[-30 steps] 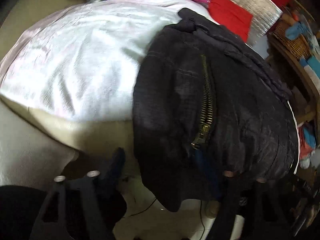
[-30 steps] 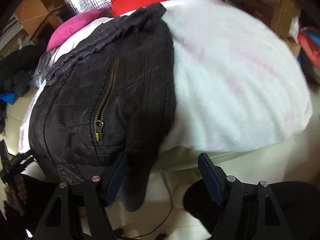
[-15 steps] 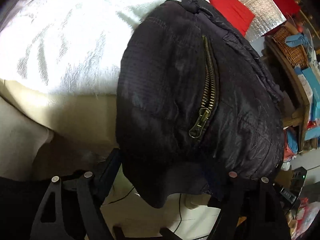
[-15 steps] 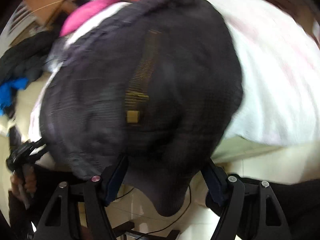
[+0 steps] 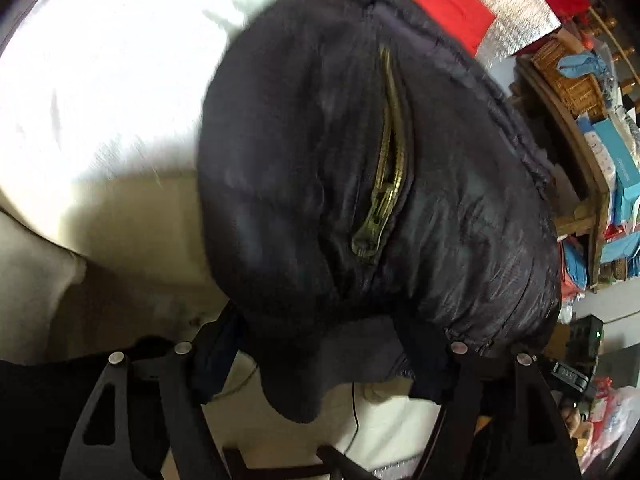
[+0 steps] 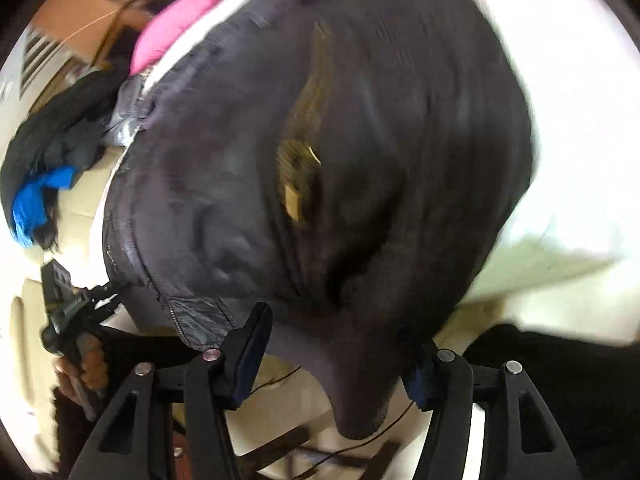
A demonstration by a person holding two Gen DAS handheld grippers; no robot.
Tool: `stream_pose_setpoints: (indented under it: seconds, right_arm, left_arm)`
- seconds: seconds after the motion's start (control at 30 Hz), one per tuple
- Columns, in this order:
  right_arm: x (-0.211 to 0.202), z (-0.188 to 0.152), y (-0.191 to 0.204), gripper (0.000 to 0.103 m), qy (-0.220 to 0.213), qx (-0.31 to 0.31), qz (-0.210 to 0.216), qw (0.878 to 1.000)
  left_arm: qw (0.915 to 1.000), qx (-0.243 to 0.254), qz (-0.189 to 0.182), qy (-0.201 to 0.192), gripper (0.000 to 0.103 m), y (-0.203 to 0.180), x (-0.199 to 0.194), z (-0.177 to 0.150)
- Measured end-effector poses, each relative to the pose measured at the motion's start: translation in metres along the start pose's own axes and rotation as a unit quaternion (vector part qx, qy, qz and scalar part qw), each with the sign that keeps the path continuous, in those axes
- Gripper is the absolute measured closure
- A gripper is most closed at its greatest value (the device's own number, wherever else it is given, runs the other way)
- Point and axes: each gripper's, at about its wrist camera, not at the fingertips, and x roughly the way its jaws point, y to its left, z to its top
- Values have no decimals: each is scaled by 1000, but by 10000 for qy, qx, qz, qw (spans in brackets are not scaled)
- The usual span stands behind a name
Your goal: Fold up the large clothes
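Right gripper (image 6: pixel 336 354) closing around blurred black jacket (image 6: pixel 340 140) hem, left gripper (image 5: pixel 320 356) astride it, contact unclear.

Both mounted on handheld tongs, looking forward and steeply down along the fingers, very close to a black padded jacket (image 5: pixel 360 200) draped over a white-covered bed (image 5: pixel 100 100). Left wrist view: aimed from the jacket's left, shelves (image 5: pixel 592 168) at right edge. Right wrist view: aimed from its right, blurred, catching the left tongs (image 6: pixel 108 296) at lower left. Shared: the jacket's brass zipper (image 5: pixel 386 184), hanging hem, bed cover.
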Motion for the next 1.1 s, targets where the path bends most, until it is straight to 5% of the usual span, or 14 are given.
stream_pose_setpoints:
  seconds: [0.07, 0.13, 0.27, 0.5, 0.73, 0.9, 1.1]
  right_arm:
    - [5, 0, 3, 42, -28, -26, -8, 10000]
    - [1, 0, 15, 73, -225, -264, -143, 9993]
    - [-23, -6, 30, 81, -652, -501, -116, 9965]
    - [-72, 2, 51, 84, -1158, -836, 272, 9894]
    - [-117, 29, 76, 85, -1806, -1287, 377, 9744]
    - [-131, 80, 92, 85, -2328, -1350, 369, 9624]
    - [-143, 163, 96, 85, -2965, -1074, 346, 9483]
  left_arm:
    - [9999, 89, 43, -59, 37, -3, -2, -2]
    - [9998, 167, 46, -141, 51, -6, -5, -2]
    - [9993, 298, -11, -216, 80, -12, -15, -6]
    - [9963, 601, -462, -410, 85, -30, -55, -10]
    - [9886, 856, -928, -819, 86, -49, -109, 27]
    - [9783, 1010, -1216, -1337, 86, -79, -135, 85]
    - [9699, 628, -1418, -1875, 90, -103, -117, 171]
